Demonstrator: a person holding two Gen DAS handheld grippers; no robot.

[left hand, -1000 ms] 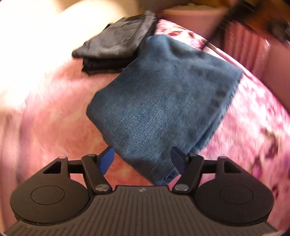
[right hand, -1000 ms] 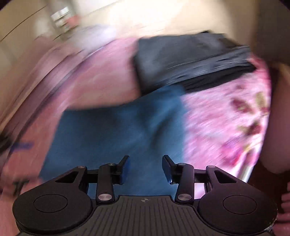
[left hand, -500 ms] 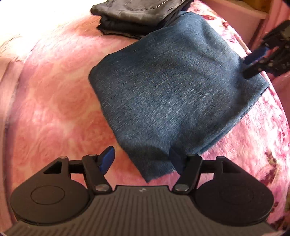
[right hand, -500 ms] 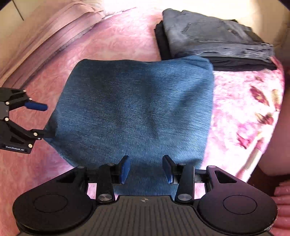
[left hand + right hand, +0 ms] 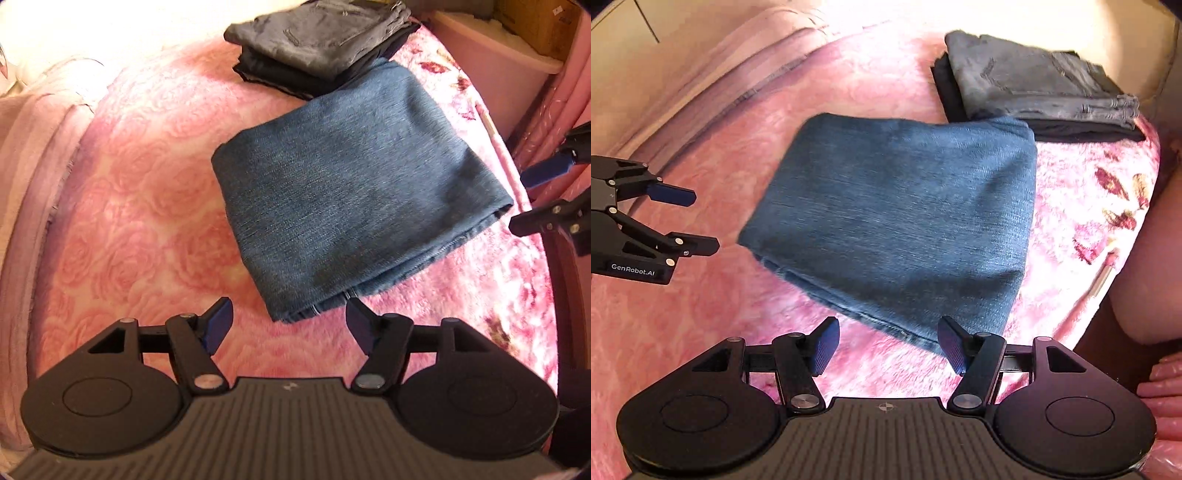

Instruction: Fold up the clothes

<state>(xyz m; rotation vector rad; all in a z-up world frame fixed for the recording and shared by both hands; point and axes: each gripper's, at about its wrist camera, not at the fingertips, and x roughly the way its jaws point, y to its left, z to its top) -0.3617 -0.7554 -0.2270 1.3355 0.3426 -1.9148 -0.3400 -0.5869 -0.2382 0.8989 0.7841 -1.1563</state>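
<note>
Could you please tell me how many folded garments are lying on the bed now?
3: blue jeans mid-bed, grey jeans stacked on a black garment behind; more may be hidden.

Both grippers black plastic: ribbed grey-black body, two round side discs, silver pivot screws, blue-padded fingers (image 5: 218,321). Left gripper (image 5: 694,218) side reads "GenRobot.AI" in white, small silver screws. Right gripper (image 5: 888,345) same build.

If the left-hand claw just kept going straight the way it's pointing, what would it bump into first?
Most likely the folded blue jeans: their near corner lies just ahead of the open left gripper, between its fingers. If it runs low, it may brush the pink blanket first; depth is hard to judge in this view.
</note>
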